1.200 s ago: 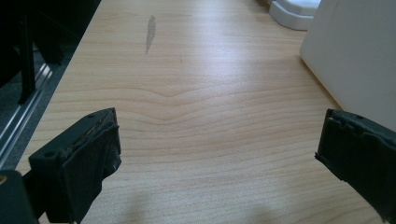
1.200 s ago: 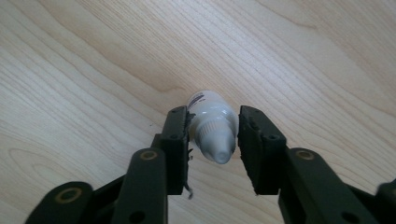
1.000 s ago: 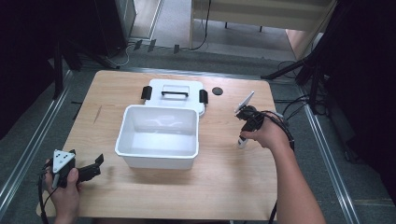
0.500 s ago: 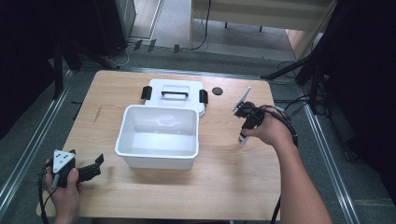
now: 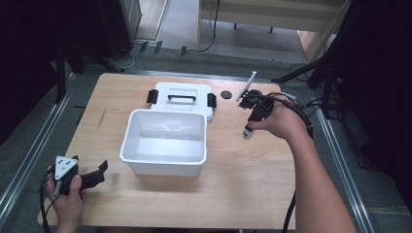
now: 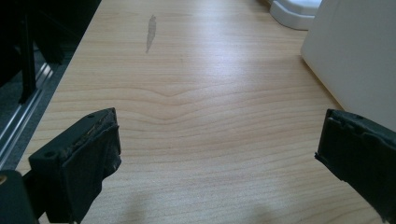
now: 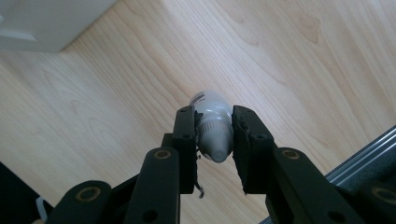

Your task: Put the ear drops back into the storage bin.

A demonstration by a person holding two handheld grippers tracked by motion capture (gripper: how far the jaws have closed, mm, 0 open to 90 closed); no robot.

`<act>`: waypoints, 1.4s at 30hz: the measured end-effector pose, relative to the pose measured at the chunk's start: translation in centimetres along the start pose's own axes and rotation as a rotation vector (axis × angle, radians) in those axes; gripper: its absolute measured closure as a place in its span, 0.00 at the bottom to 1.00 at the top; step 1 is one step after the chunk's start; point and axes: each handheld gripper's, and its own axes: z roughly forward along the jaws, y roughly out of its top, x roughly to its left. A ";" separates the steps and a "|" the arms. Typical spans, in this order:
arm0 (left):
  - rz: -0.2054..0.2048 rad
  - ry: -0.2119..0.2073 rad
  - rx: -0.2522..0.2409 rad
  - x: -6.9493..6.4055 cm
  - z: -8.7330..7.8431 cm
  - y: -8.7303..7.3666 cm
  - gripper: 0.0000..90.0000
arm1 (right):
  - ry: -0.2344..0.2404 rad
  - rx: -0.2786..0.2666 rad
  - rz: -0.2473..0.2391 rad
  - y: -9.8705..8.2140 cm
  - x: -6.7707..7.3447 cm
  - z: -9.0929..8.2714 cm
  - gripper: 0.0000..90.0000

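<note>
The right claw (image 7: 213, 135) was clenched on a small white bottle (image 7: 212, 122), pinching its cap end. It looked light, stiff and smooth, so likely slippery. The left claw (image 6: 219, 154) hung released over the bench (image 6: 187, 93).

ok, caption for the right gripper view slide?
Right tongs shut on a small white bottle, held above the wooden table.

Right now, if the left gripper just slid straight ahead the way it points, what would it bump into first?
Probably nothing soon: the left gripper looks along bare table, open. The white bin sits just off to one side, so that jaw might graze it; depth is hard to judge.
</note>
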 end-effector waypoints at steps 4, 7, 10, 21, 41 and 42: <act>0.000 -0.001 0.000 0.0 0.0 0.0 0.00 | -0.014 -0.002 -0.011 1.0 0.4 -1.6 0.80; 0.003 -0.001 0.001 0.0 0.0 0.0 0.00 | -0.017 -0.007 -0.027 1.9 0.9 -3.1 0.80; 0.003 -0.001 0.002 0.0 0.0 0.0 0.00 | -0.023 -0.008 -0.037 2.4 1.1 -3.7 0.80; 0.005 0.000 0.007 0.0 0.0 0.0 0.00 | -0.024 -0.030 -0.071 4.9 2.8 -6.1 0.80; 0.003 -0.004 0.006 0.0 0.0 0.0 0.00 | -0.023 -0.058 -0.175 9.9 6.8 -8.1 0.80; 0.003 -0.004 0.006 0.0 0.0 0.0 0.00 | -0.023 -0.059 -0.179 10.2 7.1 -8.1 0.80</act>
